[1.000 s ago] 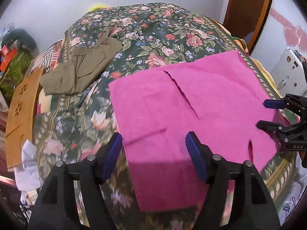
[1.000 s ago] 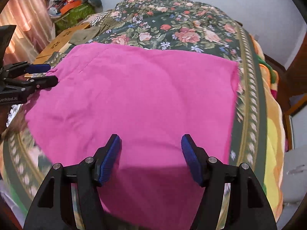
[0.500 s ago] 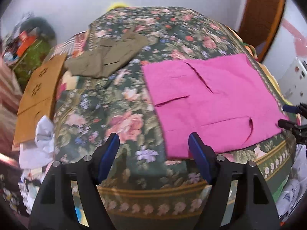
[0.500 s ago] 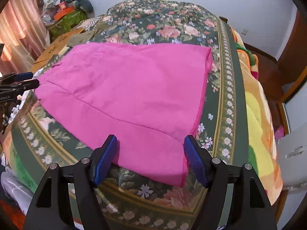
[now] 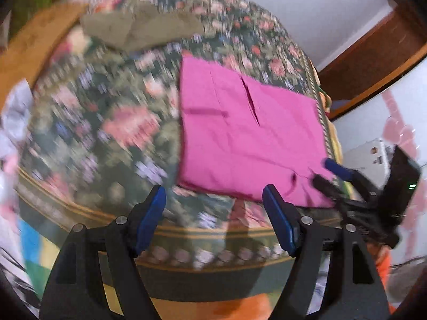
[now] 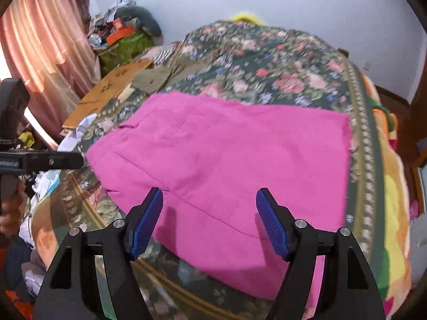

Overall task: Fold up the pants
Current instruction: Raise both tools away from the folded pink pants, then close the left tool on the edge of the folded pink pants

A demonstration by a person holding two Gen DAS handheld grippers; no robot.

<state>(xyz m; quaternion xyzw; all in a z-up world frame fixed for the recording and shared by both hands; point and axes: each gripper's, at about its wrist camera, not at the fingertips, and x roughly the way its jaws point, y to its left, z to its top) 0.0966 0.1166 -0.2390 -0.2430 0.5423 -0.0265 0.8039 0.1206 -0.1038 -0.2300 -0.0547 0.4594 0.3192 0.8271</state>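
The pink pants (image 6: pixel 226 160) lie flat on the bed (image 6: pixel 280 61) — light, limp cloth, best pinched at a corner or hem. Both the left hand-held gripper (image 5: pixel 213 218) and the right hand-held gripper (image 6: pixel 209 221) stand apart — empty.

Soft indoor light, your left view smeared by motion.

Your left camera blurs the floral bedspread (image 5: pixel 106 133) badly; the pink pants (image 5: pixel 245 138) stay a bit clearer. Your right view is sharper, with daylight glowing through the curtain (image 6: pixel 40 48) and faint finger shadows on the pants. Both fisheye frames bend and darken at the corners.
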